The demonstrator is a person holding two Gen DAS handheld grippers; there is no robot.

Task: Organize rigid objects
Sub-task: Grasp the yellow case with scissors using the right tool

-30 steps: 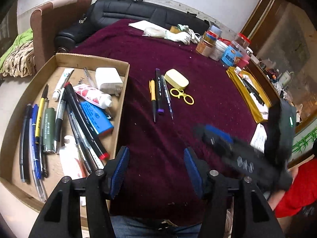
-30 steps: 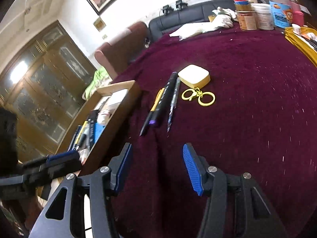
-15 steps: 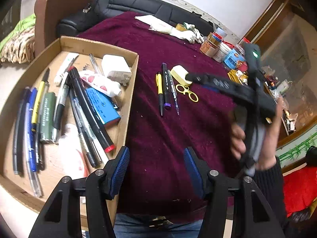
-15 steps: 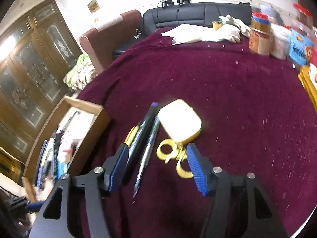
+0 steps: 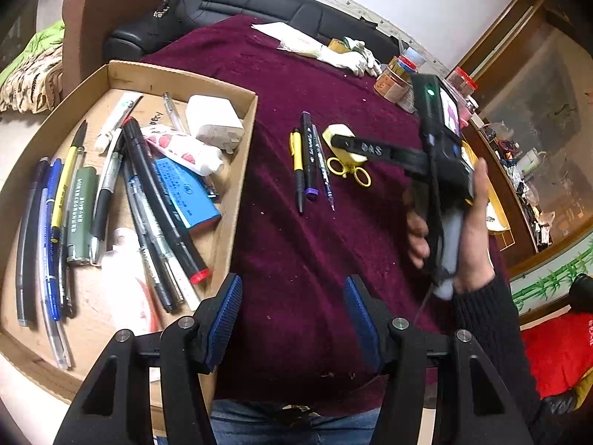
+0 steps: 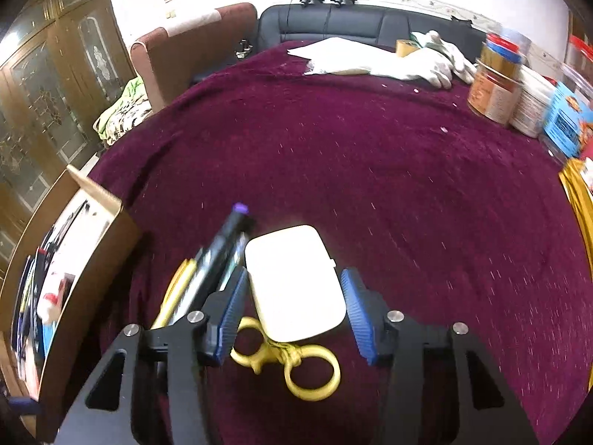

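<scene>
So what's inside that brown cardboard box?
The brown cardboard box holds a jumble of pens, a long black marker with a red end, a blue packet and a white charger block. Whatever lies beneath that pile is covered.

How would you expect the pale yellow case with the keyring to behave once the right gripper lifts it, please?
The pale yellow case looks like rigid moulded plastic, so it should probably hold its shape between the closing right gripper pads. Its glossy, rounded edges may slip. The yellow keyring, tied on by a knot, will likely dangle and swing.
</scene>
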